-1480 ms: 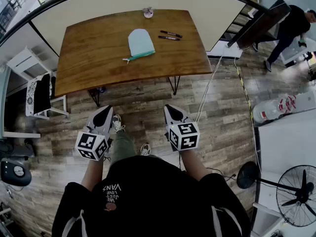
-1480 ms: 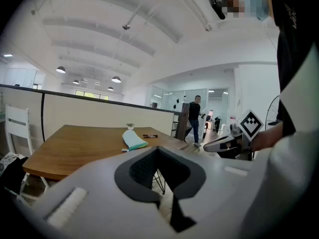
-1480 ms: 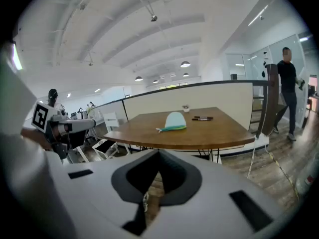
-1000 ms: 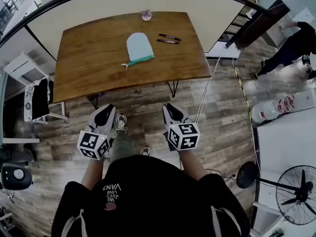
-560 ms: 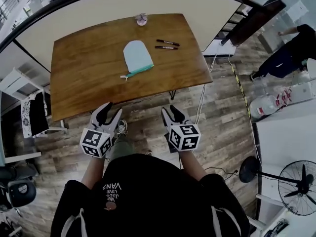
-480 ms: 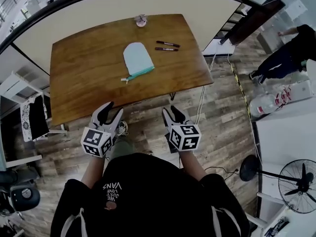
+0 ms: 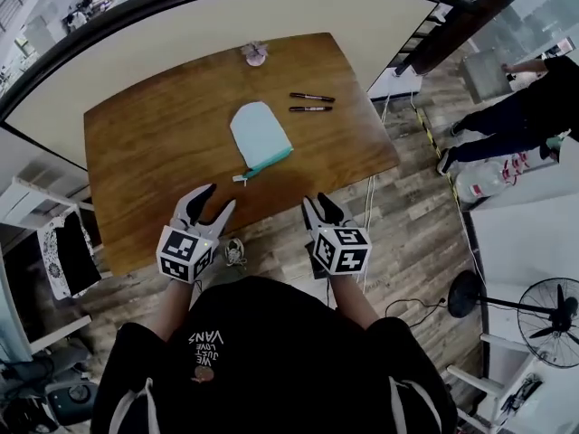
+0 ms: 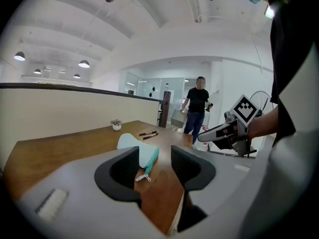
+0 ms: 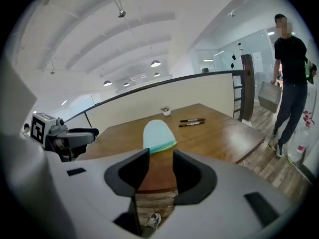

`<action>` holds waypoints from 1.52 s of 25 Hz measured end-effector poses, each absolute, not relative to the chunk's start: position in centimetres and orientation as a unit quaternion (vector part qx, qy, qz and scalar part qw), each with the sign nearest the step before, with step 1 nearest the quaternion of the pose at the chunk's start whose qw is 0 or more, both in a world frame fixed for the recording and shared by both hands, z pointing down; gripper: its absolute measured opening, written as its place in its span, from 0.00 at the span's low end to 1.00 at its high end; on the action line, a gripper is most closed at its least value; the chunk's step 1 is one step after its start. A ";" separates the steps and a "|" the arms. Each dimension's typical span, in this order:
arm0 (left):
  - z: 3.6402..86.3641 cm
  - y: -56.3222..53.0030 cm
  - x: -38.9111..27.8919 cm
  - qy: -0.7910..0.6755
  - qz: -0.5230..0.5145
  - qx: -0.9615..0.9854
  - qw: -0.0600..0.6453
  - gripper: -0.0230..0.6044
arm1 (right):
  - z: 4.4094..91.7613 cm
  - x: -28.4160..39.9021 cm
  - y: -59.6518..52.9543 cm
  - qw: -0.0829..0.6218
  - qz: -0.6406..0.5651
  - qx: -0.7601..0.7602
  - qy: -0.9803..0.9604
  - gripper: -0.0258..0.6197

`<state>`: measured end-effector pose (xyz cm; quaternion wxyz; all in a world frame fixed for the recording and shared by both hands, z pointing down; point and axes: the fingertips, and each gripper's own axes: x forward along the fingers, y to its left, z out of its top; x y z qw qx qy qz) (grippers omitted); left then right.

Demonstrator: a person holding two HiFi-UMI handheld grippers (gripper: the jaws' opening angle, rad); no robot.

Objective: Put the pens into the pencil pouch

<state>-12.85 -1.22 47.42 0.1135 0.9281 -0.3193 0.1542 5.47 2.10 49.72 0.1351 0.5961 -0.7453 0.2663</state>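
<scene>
Opening jaws just now on left hand-held gripper [image 7: 215,202] and right hand-held gripper [image 7: 316,202]: wide apart, nothing between, hovering at near edge of surface [image 7: 154,134]. Mid-surface: pouch [image 7: 261,136], zip end facing here; two pens [image 7: 311,102] side by side beyond it, untouched. Presumably pre-opened to pin pouch and grab a pen.

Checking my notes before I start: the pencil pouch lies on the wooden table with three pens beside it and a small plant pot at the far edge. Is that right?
Not three: the head view shows two pens beside the pencil pouch on the wooden table, with the small plant pot at the far edge.
</scene>
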 end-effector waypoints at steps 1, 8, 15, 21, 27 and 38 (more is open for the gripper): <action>47.7 -1.9 -13.0 -0.310 0.163 0.930 0.111 0.33 | 49.8 5.1 1.5 0.134 0.267 0.600 -0.742 0.22; 50.0 -4.9 -12.5 -0.248 0.193 0.943 0.108 0.36 | 50.7 4.3 -0.5 0.126 0.276 0.633 -0.713 0.22; 51.5 -6.7 -10.7 -0.192 0.217 0.952 0.101 0.37 | 51.5 5.8 -1.3 0.120 0.285 0.668 -0.677 0.22; 54.3 -6.6 -8.0 -0.155 0.256 0.951 0.079 0.37 | 52.6 7.5 -2.3 0.122 0.296 0.670 -0.670 0.22; 56.0 -6.9 -4.2 -0.151 0.288 0.944 0.062 0.38 | 53.4 10.4 -5.5 0.146 0.298 0.645 -0.689 0.22; 60.4 -9.0 -0.8 -0.184 0.356 0.914 0.062 0.38 | 55.0 15.6 -12.8 0.225 0.265 0.579 -0.738 0.22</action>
